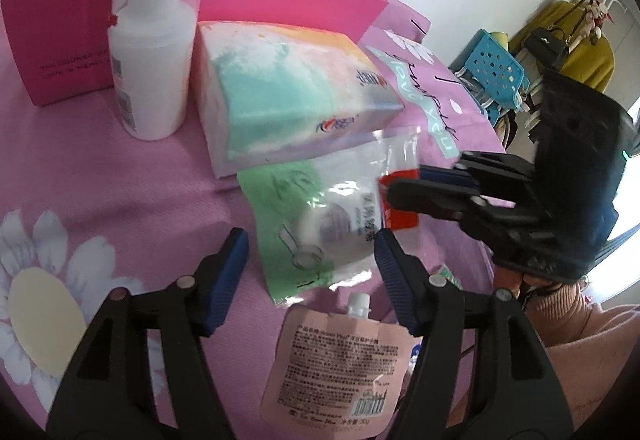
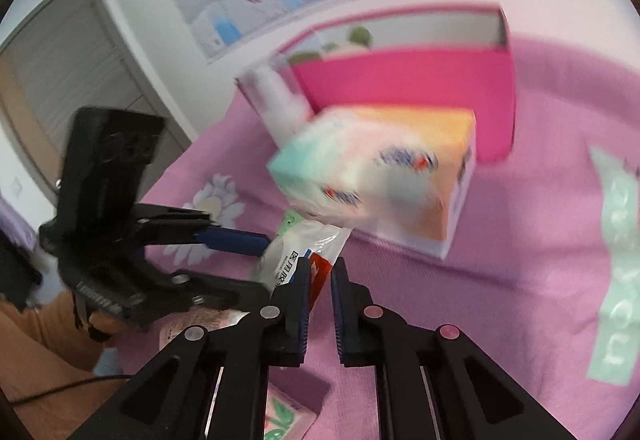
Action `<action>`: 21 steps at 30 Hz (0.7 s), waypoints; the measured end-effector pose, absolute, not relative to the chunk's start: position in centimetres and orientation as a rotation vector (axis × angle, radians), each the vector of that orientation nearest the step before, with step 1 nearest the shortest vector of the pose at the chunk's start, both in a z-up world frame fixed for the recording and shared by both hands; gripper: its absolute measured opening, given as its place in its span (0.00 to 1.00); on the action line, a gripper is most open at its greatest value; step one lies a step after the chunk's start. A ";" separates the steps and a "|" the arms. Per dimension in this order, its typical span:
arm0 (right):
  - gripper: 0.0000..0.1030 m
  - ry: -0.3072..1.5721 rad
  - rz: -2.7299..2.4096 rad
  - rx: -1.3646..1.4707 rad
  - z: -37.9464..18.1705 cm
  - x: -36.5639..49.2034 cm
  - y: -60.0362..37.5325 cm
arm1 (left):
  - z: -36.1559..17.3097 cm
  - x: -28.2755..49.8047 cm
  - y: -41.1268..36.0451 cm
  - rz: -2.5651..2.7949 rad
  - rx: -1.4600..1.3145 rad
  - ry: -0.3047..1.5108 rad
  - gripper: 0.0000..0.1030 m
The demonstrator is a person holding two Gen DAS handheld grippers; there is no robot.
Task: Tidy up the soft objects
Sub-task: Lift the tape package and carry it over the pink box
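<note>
A clear-and-green plastic pouch (image 1: pixel 320 220) with a red label lies on the pink cloth, in front of a pastel tissue pack (image 1: pixel 296 95). My right gripper (image 1: pixel 390 191) pinches the pouch's red-labelled edge; in the right wrist view the pouch (image 2: pixel 304 260) sits between its nearly closed fingers (image 2: pixel 320 284). My left gripper (image 1: pixel 310 252) is open and empty, its fingers either side of the pouch's near end. A pink spouted pouch (image 1: pixel 340 364) lies just below it. The right wrist view is motion-blurred.
A white pump bottle (image 1: pixel 150 51) stands left of the tissue pack. An open pink box (image 1: pixel 60 27) stands behind them. A small floral packet (image 2: pixel 288 416) lies under the right gripper. A blue basket (image 1: pixel 496 67) sits off the table at the right.
</note>
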State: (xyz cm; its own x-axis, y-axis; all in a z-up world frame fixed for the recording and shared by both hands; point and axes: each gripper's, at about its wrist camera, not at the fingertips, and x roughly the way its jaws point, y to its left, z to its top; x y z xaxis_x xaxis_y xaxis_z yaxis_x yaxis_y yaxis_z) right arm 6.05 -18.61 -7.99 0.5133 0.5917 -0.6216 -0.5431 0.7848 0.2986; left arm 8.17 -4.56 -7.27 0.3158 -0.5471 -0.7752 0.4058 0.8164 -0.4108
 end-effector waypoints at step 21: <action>0.08 0.721 0.671 0.138 -4.9 6.2 -20.6 | -2.3 8.3 -5.5 -0.643 -0.111 1.012 0.33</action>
